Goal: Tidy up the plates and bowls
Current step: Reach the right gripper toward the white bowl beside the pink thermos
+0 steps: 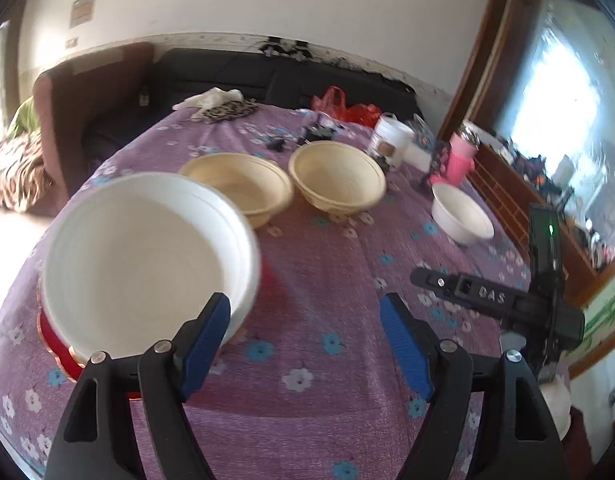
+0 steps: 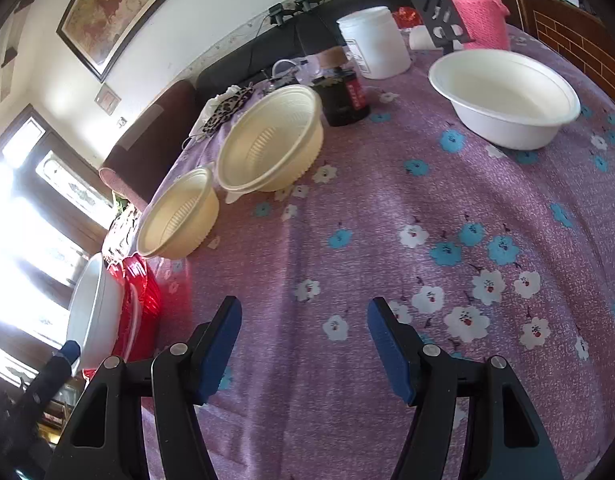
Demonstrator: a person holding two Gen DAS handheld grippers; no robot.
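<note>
- My left gripper (image 1: 305,322) stands wide, holding nothing; its left blue pad (image 1: 205,334) sits just at the near rim of the large white foam bowl (image 1: 147,256), and I cannot tell whether it touches.
- My right gripper (image 2: 303,336) is also spread wide and holds nothing, hovering over bare cloth near the table's front edge.
- That white bowl sits on top of the red glossy plates (image 2: 137,312) at the left end of the purple flower-print tablecloth (image 1: 327,272). From the right wrist view the red pieces look like a stack, though I cannot count how many.
- Progress, as I judge it: one white bowl seems already gathered onto the red stack, so sorting has begun, but most remains.
- Left to do: the two cream ribbed plastic bowls (image 1: 243,184) stand side by side, apparently touching, in mid-table, un-nested; the second white foam bowl (image 2: 503,96) sits alone, well apart at the right end.
- Counts: two white bowls, two cream bowls, so four bowls in all; one red plate stack of unknown number.
- Clutter at the far edge that is not mine to sort: a white plastic jar (image 2: 375,46), a dark jar with a red label (image 2: 343,96), a bottle in a pink knitted sleeve (image 2: 477,8), and a leopard-print cloth (image 1: 225,112).
</note>
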